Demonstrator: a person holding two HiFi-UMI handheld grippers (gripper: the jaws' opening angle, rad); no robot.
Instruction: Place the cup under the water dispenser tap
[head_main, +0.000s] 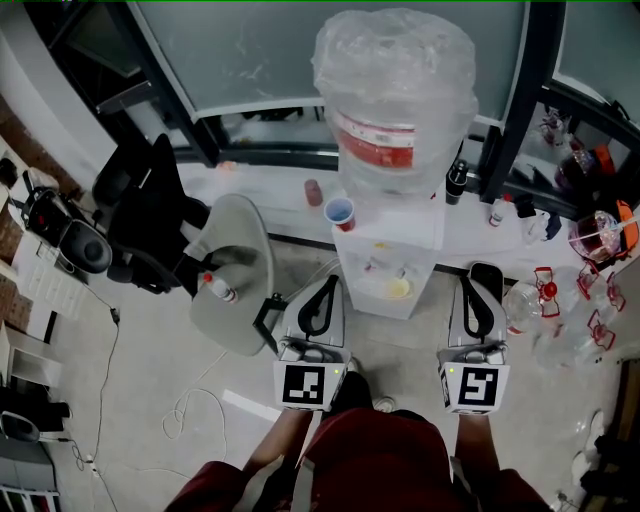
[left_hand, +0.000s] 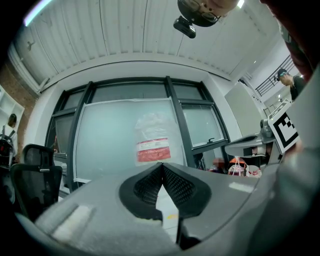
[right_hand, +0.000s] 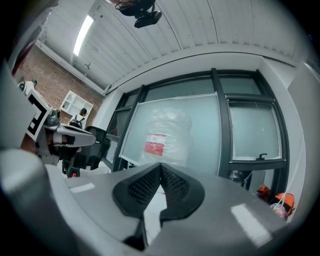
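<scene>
1 red label (head_main: 378, 141) on dispenser bottle (head_main: 395, 80), print illegible, near cup (head_main: 339, 213)

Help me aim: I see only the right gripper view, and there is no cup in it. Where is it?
Observer: In the head view, the cup stands on the white ledge, by the dispenser's left side.
Operator: Does the left gripper hold it?
Observer: No. The left gripper is shut and empty, apart from the cup.
Operator: Is the recess under the tap free?
Observer: A yellow thing lies in it; I cannot tell what it is.
</scene>
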